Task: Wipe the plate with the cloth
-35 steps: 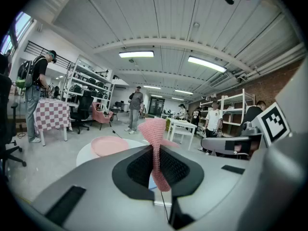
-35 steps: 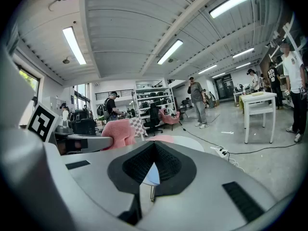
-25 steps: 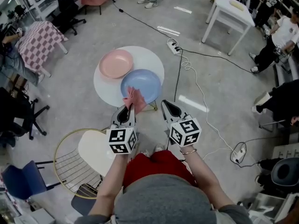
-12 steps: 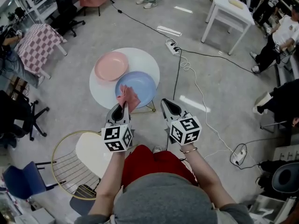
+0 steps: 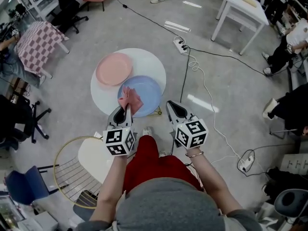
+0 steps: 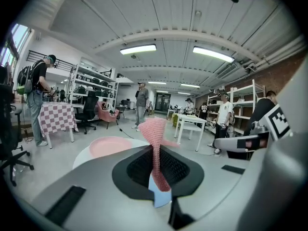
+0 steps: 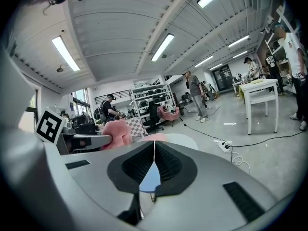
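A blue plate (image 5: 147, 90) and a pink plate (image 5: 114, 69) lie on a round white table (image 5: 150, 61). My left gripper (image 5: 126, 110) is shut on a pink knitted cloth (image 5: 130, 99), which hangs over the blue plate's near left rim. In the left gripper view the cloth (image 6: 156, 148) stands up between the jaws, with the pink plate (image 6: 108, 146) behind it and the blue plate (image 6: 155, 196) below. My right gripper (image 5: 172, 106) is shut on nothing, just off the table's near right edge. Its own view shows the blue plate (image 7: 150, 179) under the closed jaws.
A wire chair with a white seat (image 5: 96, 158) stands by my left arm. A power strip (image 5: 180, 44) and cables run across the floor on the right. Farther off are a white table (image 5: 240, 4), a checkered table (image 5: 33, 44) and several people.
My left gripper has drifted slightly left with the cloth, towards the blue plate's left rim. The right gripper has held its place.
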Demonstrator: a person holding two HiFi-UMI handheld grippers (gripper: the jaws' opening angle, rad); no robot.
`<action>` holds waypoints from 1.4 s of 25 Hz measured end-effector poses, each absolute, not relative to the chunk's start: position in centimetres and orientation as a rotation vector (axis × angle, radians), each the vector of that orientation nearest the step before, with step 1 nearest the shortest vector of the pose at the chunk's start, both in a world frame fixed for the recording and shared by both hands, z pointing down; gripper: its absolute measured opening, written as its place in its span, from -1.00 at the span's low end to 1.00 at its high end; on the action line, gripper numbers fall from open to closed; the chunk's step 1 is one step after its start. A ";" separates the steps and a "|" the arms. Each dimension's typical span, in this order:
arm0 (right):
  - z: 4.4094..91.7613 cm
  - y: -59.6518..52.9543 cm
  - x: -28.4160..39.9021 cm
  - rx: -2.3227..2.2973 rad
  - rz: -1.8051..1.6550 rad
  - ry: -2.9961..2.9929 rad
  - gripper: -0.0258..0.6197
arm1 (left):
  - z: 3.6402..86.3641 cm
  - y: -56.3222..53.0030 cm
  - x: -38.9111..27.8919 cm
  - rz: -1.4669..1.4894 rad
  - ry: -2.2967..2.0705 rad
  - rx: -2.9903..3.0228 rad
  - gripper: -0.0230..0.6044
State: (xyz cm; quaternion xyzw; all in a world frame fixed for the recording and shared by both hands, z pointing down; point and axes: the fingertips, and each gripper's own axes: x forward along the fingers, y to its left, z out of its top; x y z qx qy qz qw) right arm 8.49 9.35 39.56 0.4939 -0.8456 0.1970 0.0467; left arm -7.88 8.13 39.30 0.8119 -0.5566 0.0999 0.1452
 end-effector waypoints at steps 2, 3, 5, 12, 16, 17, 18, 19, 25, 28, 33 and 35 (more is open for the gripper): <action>40.0 7.9 8.4 1.512 0.613 -2.564 -0.83 | 40.0 6.7 -8.1 0.295 -1.593 2.326 -0.83; 40.1 7.1 8.4 1.515 0.619 -2.556 -0.83 | 40.3 6.0 -8.3 0.298 -1.588 2.319 -0.83; 40.4 5.3 8.4 1.519 0.629 -2.545 -0.83 | 40.9 4.3 -8.6 0.303 -1.581 2.306 -0.83; 42.0 -1.1 7.8 1.527 0.683 -2.500 -0.83 | 42.3 -2.3 -9.1 0.315 -1.545 2.287 -0.83; 42.8 -4.2 7.0 1.536 0.702 -2.468 -0.83 | 43.3 -5.2 -10.1 0.327 -1.517 2.278 -0.83; 42.9 -4.9 6.9 1.541 0.705 -2.459 -0.83 | 43.6 -5.9 -10.5 0.329 -1.511 2.275 -0.83; 43.1 -5.6 6.8 1.548 0.710 -2.448 -0.83 | 43.8 -6.6 -10.8 0.331 -1.505 2.271 -0.83; 43.3 -6.2 6.9 1.557 0.717 -2.437 -0.83 | 44.1 -7.2 -11.0 0.332 -1.500 2.268 -0.83; 43.7 -7.4 10.4 1.629 0.757 -2.386 -0.83 | 45.0 -8.0 -8.6 0.358 -1.450 2.273 -0.83; 44.0 -8.5 9.6 1.662 0.792 -2.364 -0.83 | 45.9 -9.0 -9.6 0.373 -1.410 2.275 -0.83; 45.4 -10.6 8.1 1.684 0.825 -2.297 -0.83 | 47.5 -11.5 -11.6 0.397 -1.356 2.276 -0.83; 45.9 -10.8 8.4 1.687 0.833 -2.279 -0.83 | 48.0 -11.7 -11.6 0.403 -1.349 2.268 -0.83</action>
